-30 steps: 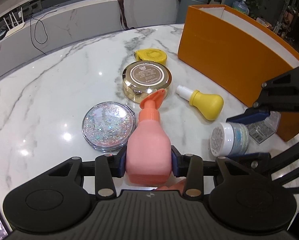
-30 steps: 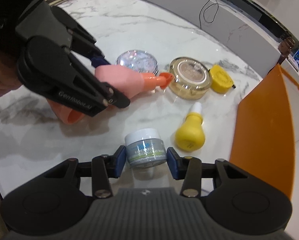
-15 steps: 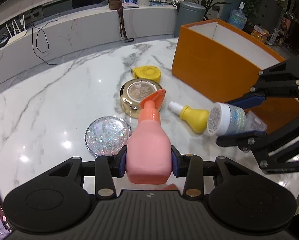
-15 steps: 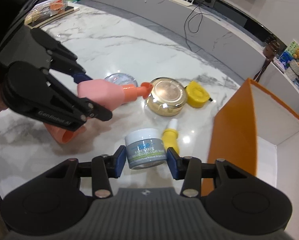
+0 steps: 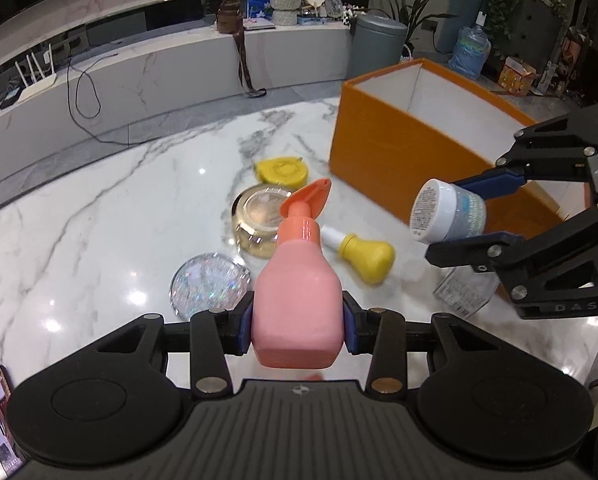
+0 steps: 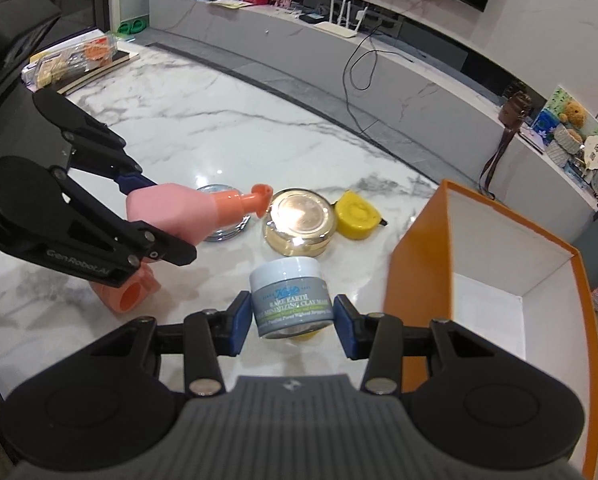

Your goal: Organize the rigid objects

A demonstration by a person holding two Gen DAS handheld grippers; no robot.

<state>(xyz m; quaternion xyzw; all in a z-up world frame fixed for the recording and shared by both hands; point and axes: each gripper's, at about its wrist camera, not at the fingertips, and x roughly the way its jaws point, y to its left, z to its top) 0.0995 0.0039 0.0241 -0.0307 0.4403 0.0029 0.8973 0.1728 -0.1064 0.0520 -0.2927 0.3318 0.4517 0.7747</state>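
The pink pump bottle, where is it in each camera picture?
Left wrist view: the pink pump bottle is at bottom centre, clamped in the left gripper, pump pointing away.
Right wrist view: the same bottle is at middle left, lying sideways in that gripper, above the table.
Shared landmark: the gold round compact, just past the pump.

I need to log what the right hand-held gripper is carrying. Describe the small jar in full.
The jar is small, squat and round, with a pale blue-white lid over a grey body that looks like plastic. Its label reads "Rare Earth ... Clay Mask". The lid is on. The right hand-held gripper clamps it between blue pads on both sides, clear of the marble table, beside the open orange box. In the left wrist view it lies tilted, printed base showing.
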